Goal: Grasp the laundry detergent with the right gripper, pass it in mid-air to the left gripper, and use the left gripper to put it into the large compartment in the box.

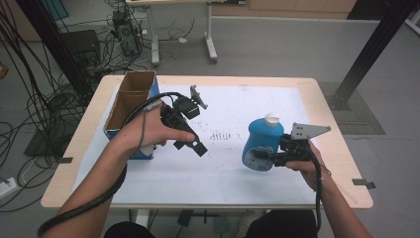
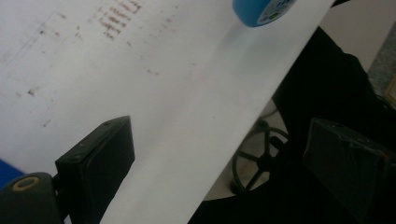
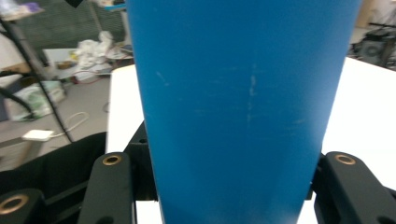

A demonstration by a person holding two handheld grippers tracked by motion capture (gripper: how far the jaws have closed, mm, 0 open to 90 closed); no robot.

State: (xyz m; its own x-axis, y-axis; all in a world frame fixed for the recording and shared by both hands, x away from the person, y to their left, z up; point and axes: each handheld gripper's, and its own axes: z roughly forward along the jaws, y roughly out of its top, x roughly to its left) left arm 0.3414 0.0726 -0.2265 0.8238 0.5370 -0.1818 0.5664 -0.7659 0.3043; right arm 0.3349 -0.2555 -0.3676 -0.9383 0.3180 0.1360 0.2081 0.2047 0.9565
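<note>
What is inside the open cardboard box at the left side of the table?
In the high view, the cardboard box stands open at the top. Only brown inner walls show inside, and no contents. Its bottom is in shadow, and the left hand covers its near end.

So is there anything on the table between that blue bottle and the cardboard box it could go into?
The left gripper hangs over the table between the blue bottle, clamped in the right gripper, and the cardboard box. Its jaws are open and empty. The white table surface between them carries nothing else.
</note>
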